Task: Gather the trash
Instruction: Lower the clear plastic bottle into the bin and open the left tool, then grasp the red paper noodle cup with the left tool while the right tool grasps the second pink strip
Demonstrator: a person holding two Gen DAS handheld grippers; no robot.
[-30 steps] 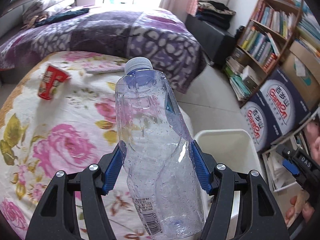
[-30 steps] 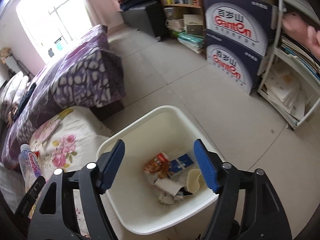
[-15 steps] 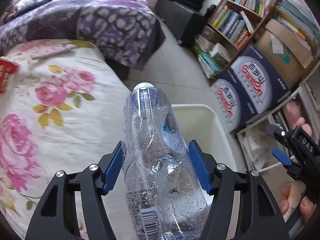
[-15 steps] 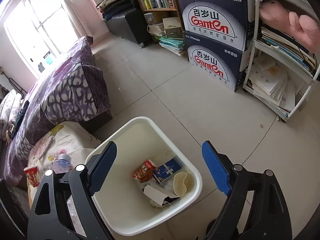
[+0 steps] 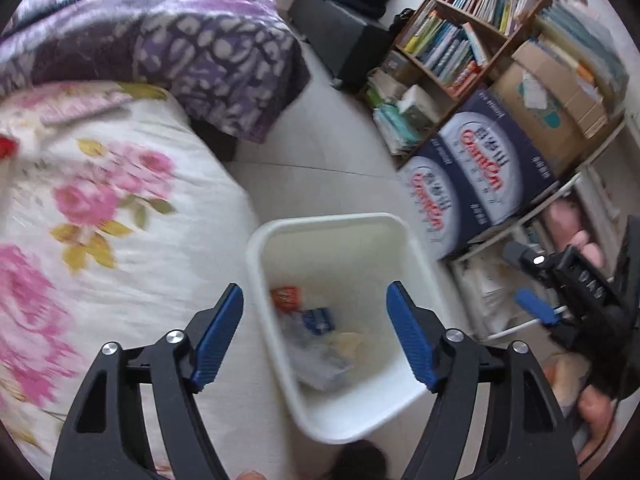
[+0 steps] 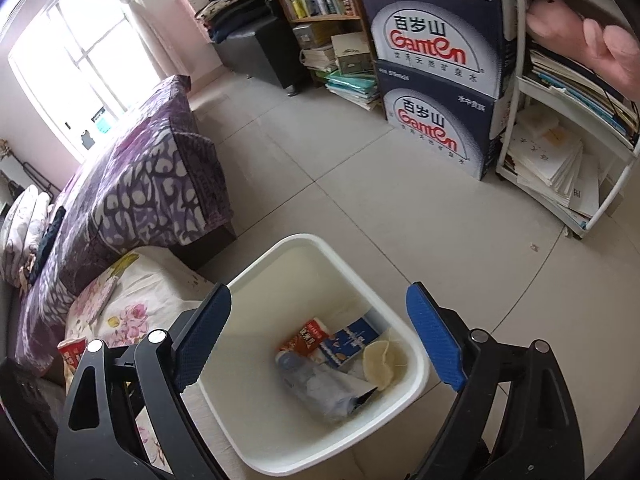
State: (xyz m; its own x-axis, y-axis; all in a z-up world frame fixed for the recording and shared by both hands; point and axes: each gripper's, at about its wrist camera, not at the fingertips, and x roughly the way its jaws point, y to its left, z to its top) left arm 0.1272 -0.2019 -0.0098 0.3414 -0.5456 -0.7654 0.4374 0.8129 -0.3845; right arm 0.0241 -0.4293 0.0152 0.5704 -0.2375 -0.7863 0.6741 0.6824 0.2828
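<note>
A clear plastic bottle [image 5: 316, 360] lies in the white bin [image 5: 328, 220] on top of a red packet [image 5: 286, 298] and a blue carton [image 5: 320, 320]. Above the bin hangs my left gripper [image 5: 314, 292], its jaws opening with nothing between them. My right gripper [image 6: 320, 292] is also over the bin [image 6: 304, 240], jaws opening and empty. In the right wrist view the bottle [image 6: 320, 388] rests beside the red packet [image 6: 306, 338] and a pale mask [image 6: 384, 364]. A red cup [image 6: 72, 354] stands on the flowered cover at the left.
The flowered cover [image 5: 120, 240] borders the bin on the left, with a purple bed [image 5: 180, 48] behind it. Dark water boxes [image 5: 472, 184], a bookshelf [image 5: 460, 40] and a white rack [image 6: 560, 160] line the right side. Tiled floor [image 6: 360, 160] lies beyond the bin.
The left gripper swung right from the flowered cover to over the bin, opened and let the bottle go, and it now lies in the bin. The right gripper's jaws spread wider.
</note>
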